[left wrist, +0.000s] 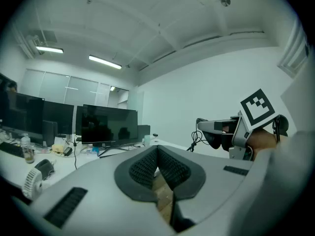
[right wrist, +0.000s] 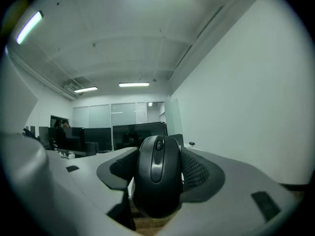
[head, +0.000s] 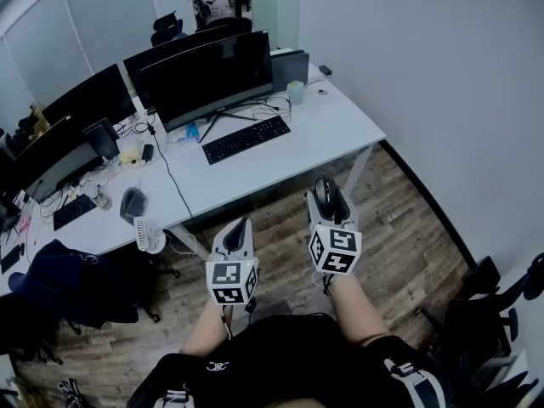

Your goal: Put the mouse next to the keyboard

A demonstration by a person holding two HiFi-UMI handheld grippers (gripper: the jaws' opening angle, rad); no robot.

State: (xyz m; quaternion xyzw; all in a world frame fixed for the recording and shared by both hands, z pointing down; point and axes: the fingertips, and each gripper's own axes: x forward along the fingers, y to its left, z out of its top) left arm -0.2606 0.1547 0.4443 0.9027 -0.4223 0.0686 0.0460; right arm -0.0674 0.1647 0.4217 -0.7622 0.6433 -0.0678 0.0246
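Observation:
My right gripper (head: 330, 195) is shut on a black mouse (right wrist: 157, 177), which fills the space between its two dark pads; in the head view the mouse (head: 326, 195) shows above the wooden floor, short of the desk's front edge. The left gripper (head: 240, 229) hangs beside it, also over the floor, its jaws (left wrist: 158, 167) pressed together with nothing between them. A black keyboard (head: 246, 138) lies on the white desk (head: 323, 130) in front of a wide curved monitor (head: 206, 77).
A pale cup (head: 296, 91) and a small dark object (head: 325, 70) stand at the desk's back right. Cables (head: 161, 147) run over its left end. A neighbouring desk at left carries monitors, another keyboard (head: 75, 211) and clutter. A small fan (head: 148, 235) hangs at the edge; dark chairs (head: 68, 287) stand left and right.

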